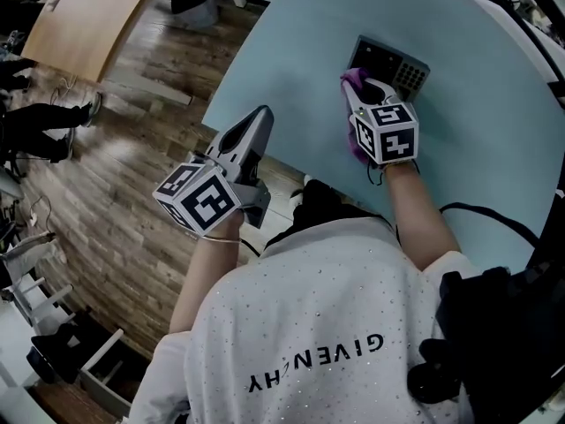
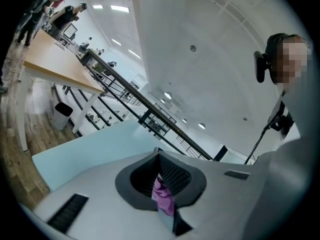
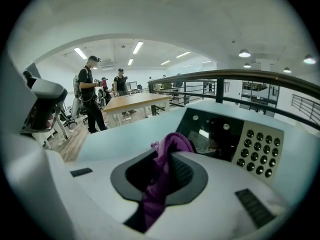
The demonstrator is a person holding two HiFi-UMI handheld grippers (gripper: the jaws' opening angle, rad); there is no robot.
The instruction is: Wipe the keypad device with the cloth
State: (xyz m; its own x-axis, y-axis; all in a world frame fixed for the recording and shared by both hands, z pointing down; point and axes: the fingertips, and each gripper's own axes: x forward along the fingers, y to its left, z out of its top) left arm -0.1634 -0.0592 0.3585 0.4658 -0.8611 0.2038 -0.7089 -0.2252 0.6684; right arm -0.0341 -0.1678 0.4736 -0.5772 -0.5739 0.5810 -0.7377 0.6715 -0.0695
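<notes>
The keypad device (image 1: 393, 64), a dark panel with a grid of round keys (image 3: 257, 152), lies on the pale blue table (image 1: 291, 51). My right gripper (image 1: 360, 85) is shut on a purple cloth (image 1: 354, 79), at the device's near left edge. In the right gripper view the cloth (image 3: 159, 181) bulges out between the jaws just short of the device (image 3: 220, 134). My left gripper (image 1: 262, 115) hangs off the table's near left edge, jaws together and holding nothing. In the left gripper view a sliver of purple shows through the slit of my left gripper (image 2: 160, 154).
A wooden table (image 1: 88, 16) stands across the plank floor (image 1: 115, 175) to the left. Two people (image 3: 91, 91) stand by it in the distance. A railing (image 3: 240, 76) runs behind the blue table. A black bag (image 1: 503, 325) hangs at my right side.
</notes>
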